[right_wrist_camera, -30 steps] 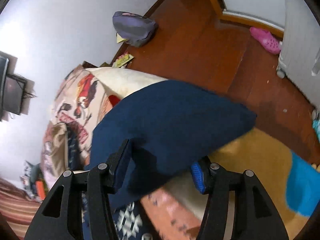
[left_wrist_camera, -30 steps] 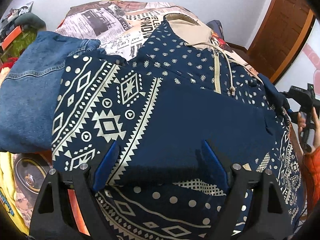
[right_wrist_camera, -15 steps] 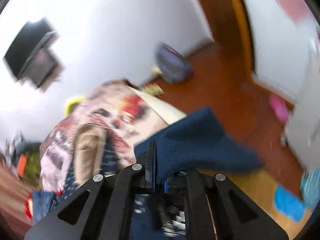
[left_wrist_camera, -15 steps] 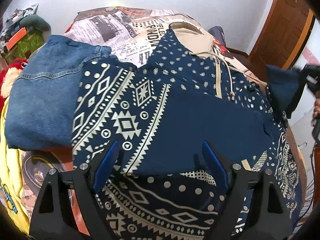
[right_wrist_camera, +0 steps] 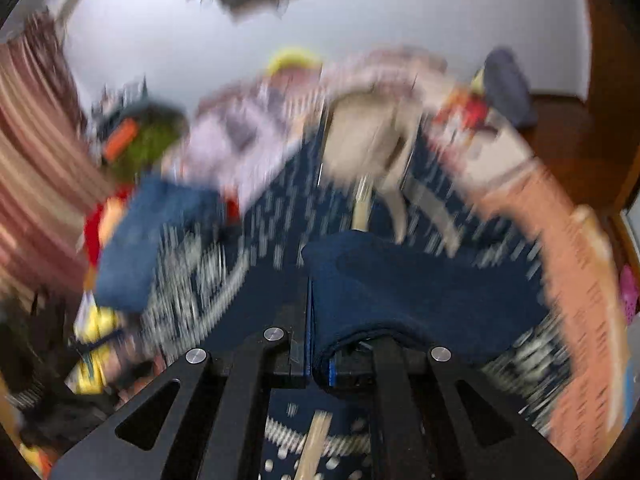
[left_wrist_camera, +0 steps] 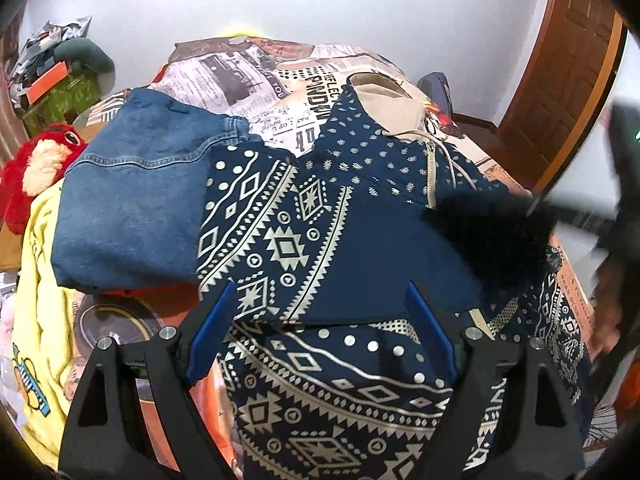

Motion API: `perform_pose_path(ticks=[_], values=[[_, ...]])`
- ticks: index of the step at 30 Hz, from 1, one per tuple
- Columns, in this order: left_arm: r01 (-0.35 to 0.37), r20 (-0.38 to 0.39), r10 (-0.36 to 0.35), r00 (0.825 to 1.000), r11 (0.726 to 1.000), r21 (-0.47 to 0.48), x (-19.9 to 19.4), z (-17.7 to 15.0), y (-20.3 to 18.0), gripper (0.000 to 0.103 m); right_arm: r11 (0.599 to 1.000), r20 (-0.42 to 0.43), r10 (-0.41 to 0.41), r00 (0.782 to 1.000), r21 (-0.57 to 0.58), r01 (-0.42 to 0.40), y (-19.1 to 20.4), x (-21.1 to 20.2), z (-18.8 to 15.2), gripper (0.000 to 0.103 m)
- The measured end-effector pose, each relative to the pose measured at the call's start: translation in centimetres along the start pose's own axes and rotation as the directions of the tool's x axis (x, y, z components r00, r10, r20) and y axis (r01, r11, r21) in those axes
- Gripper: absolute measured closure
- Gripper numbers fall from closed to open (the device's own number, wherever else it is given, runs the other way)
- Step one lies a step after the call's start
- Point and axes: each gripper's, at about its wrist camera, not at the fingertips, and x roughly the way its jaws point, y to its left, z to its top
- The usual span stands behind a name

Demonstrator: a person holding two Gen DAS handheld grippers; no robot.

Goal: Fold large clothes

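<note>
Right tongs (right_wrist_camera: 318, 354) clamped tight on a plain navy sleeve (right_wrist_camera: 420, 292) of the patterned hoodie (left_wrist_camera: 320, 240), sleeve lifted above the garment; view heavily blurred. Left tongs (left_wrist_camera: 320, 332) spread wide, nothing between the pads, above the hoodie's near part. Hoodie lies spread across the bed (left_wrist_camera: 256, 80), overlapping folded jeans (left_wrist_camera: 132, 208) toward the bed's left edge.

Home bedroom, bed (left_wrist_camera: 256, 76) with newspaper-print cover, red plush toy (left_wrist_camera: 36, 164), wooden door (left_wrist_camera: 576, 60), striped curtain (right_wrist_camera: 32, 152), clothes spread on the bed
</note>
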Motion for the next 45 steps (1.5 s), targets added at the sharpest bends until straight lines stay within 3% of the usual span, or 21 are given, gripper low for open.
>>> perform_pose_path(ticks=[5,8,10,11,16,19,24,29,35,37,40,42,44,45], values=[[-0.018,-0.013,0.019,1.0,1.0,0.015,0.0,-0.5,0.3,0.018,0.998,-0.185,0.033,0.982,0.053,-0.024,-0.7,3.5,-3.0,0.096],[-0.021,-0.026,0.022,0.999,0.999,0.025,0.2,-0.6,0.0,0.018,0.996,-0.195,0.068,0.978,0.073,-0.055,-1.5,2.6,-2.9,0.093],[-0.02,-0.028,0.021,0.999,0.999,0.037,0.3,-0.5,-0.5,0.018,0.993,-0.229,0.092,0.969,0.099,-0.071,-2.3,1.9,-2.9,0.075],[-0.018,-0.028,0.019,0.999,0.999,0.048,0.3,-0.4,-0.9,0.018,0.991,-0.228,0.105,0.968,0.108,-0.082,-2.7,1.4,-2.9,0.071],[-0.002,-0.009,0.003,1.0,0.991,0.132,0.2,0.8,-4.1,0.018,0.993,-0.13,0.06,0.99,0.11,-0.046,-5.8,-2.7,-3.6,0.067],[0.026,-0.007,-0.025,1.0,0.979,0.203,0.5,1.8,-6.9,0.018,0.99,-0.028,-0.044,0.999,0.136,0.048,-8.4,-5.4,-3.3,0.067],[0.112,-0.036,-0.106,0.994,0.936,0.333,1.9,3.5,-12.8,0.018,0.965,0.094,-0.22,0.971,0.163,0.203,-13.0,-9.8,-2.9,0.067],[0.173,-0.122,-0.13,0.984,0.871,0.461,5.7,3.6,-19.1,0.018,0.941,0.107,-0.291,0.951,0.212,0.264,-15.8,-10.9,-3.3,0.065],[0.245,-0.235,-0.138,0.962,0.817,0.522,10.6,2.6,-24.4,0.019,0.927,0.058,-0.299,0.952,0.256,0.276,-18.2,-10.0,-4.6,0.064],[0.243,-0.251,-0.126,0.96,0.82,0.519,12.2,2.6,-25.4,0.029,0.926,0.039,-0.299,0.953,0.252,0.28,-18.5,-9.6,-4.9,0.064],[0.275,-0.31,-0.132,0.942,0.831,0.483,14.5,2.4,-26.0,0.043,0.93,0.022,-0.29,0.957,0.245,0.276,-18.7,-9.0,-5.2,0.064],[0.29,-0.345,-0.133,0.929,0.841,0.457,15.9,2.0,-26.1,0.061,0.931,0.016,-0.284,0.959,0.241,0.272,-18.6,-8.7,-5.3,0.064],[0.322,-0.359,-0.171,0.918,0.849,0.418,16.4,1.9,-25.6,0.07,0.934,0.011,-0.278,0.961,0.239,0.267,-18.4,-8.4,-5.2,0.064],[0.342,-0.361,-0.197,0.911,0.851,0.399,16.2,2.0,-25.3,0.085,0.934,0.009,-0.275,0.961,0.238,0.265,-18.3,-8.3,-5.1,0.064]])
